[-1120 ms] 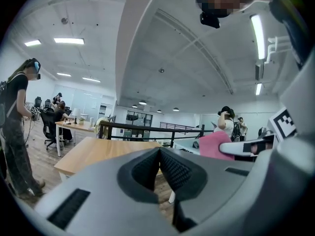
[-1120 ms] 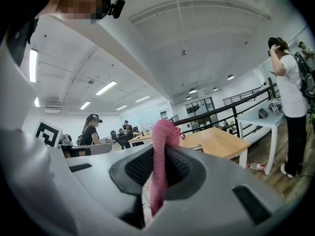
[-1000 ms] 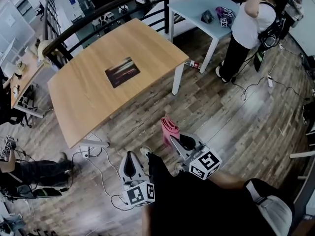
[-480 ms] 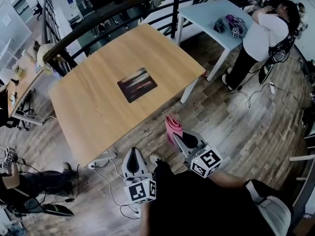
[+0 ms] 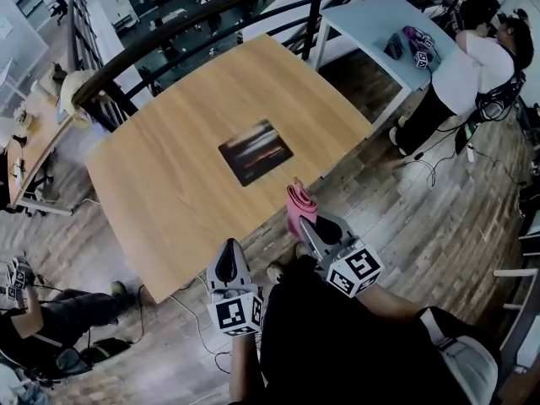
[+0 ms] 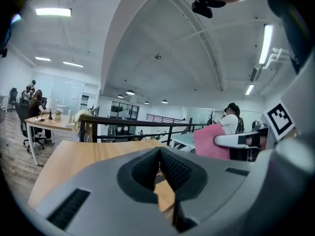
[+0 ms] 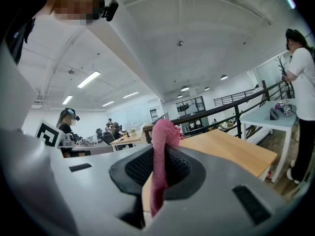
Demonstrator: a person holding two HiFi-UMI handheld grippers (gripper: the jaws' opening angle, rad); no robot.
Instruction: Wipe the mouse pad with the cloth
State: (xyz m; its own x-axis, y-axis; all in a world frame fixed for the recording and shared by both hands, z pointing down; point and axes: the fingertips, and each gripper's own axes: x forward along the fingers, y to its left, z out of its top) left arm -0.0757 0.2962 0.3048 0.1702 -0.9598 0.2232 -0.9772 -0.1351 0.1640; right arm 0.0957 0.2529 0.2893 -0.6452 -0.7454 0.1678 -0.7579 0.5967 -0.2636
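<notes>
Evidently in approach, the right gripper (image 5: 309, 226) clenched the pink cloth (image 5: 299, 202) at lower centre, the left gripper (image 5: 226, 266) closed on nothing, the mouse pad (image 5: 256, 152) lay mid-frame, and the next move called for lowering cloth onto pad.

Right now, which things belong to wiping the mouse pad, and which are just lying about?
For the job: pink cloth, clamped in the right gripper; mouse pad; wooden table under it.
Lying about: pale blue table; purple item on it.
</notes>
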